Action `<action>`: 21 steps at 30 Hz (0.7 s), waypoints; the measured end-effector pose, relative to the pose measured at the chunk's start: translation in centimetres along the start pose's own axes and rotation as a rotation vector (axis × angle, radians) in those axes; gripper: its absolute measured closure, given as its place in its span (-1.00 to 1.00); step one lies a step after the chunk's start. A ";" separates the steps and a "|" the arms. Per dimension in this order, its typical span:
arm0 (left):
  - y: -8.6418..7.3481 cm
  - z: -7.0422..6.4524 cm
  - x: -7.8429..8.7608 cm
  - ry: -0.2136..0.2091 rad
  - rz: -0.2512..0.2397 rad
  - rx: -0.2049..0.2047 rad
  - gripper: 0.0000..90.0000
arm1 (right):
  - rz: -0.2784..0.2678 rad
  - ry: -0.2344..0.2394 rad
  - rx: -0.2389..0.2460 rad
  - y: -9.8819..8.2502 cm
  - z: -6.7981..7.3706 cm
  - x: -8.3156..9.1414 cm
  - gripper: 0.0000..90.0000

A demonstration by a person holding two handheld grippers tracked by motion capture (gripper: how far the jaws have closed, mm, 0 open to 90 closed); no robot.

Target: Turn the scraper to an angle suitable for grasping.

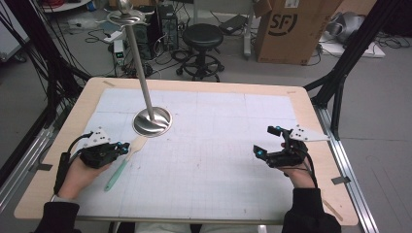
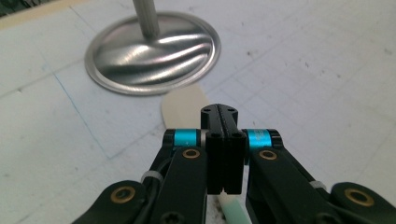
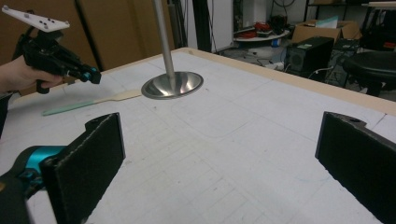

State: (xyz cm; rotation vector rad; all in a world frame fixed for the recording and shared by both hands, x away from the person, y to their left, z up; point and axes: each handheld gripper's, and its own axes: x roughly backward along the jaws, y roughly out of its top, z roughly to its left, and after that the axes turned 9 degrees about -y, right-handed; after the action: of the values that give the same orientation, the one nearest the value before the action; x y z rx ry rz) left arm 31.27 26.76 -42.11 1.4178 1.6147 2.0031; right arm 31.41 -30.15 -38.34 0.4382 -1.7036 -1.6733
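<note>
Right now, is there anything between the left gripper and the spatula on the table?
Nothing visible stands in the way. The left gripper has its jaws shut just above the spatula, near where the cream blade meets the green handle. Whether the jaws pinch it I cannot tell. The metal stand base lies just beyond the blade.

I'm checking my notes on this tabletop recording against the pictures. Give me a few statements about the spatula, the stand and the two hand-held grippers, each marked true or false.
1. The left hand-held gripper has its jaws shut over the spatula. True.
2. The right hand-held gripper holds the spatula. False: its jaws stand wide apart with nothing between them.
3. The spatula's pale blade end lies beside the metal stand. True.
4. The spatula's handle is red. False: it is light green.
5. The stand has toppled onto the table. False: it stands upright on its round base.
</note>
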 end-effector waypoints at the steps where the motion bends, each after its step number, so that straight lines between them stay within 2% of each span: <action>1: -0.1 0.0 -0.2 -0.006 0.018 -0.003 0.99 | 0.002 -0.003 0.002 0.0 0.0 0.0 -1.00; 4: -0.5 0.3 -0.7 0.001 0.056 0.022 0.99 | 0.011 -0.002 0.003 0.0 0.1 -0.1 -1.00; 5: -0.9 0.8 -0.8 0.010 0.078 0.047 0.99 | 0.011 -0.002 0.009 -0.1 0.1 -0.1 -1.00; 11: -1.3 1.4 -0.9 0.017 0.098 0.087 0.99 | 0.019 -0.002 0.010 -0.1 0.1 -0.2 -1.00; 14: -1.3 1.5 -1.2 0.052 0.136 0.105 0.99 | 0.022 -0.007 0.013 -0.2 0.2 -0.2 -1.00; 18: -1.4 1.6 -1.5 0.053 0.149 0.119 0.99 | 0.001 -0.041 0.009 -0.2 0.2 0.2 -1.00; 21: -1.4 1.8 -1.6 0.043 0.141 0.135 0.99 | -0.005 -0.041 0.005 -0.3 0.1 0.3 -1.00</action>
State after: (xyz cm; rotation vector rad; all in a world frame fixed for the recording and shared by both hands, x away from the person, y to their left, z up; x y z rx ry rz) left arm 32.99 27.39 -44.24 1.5880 1.7434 2.0471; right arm 31.02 -30.31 -38.53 0.4138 -1.7381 -1.6920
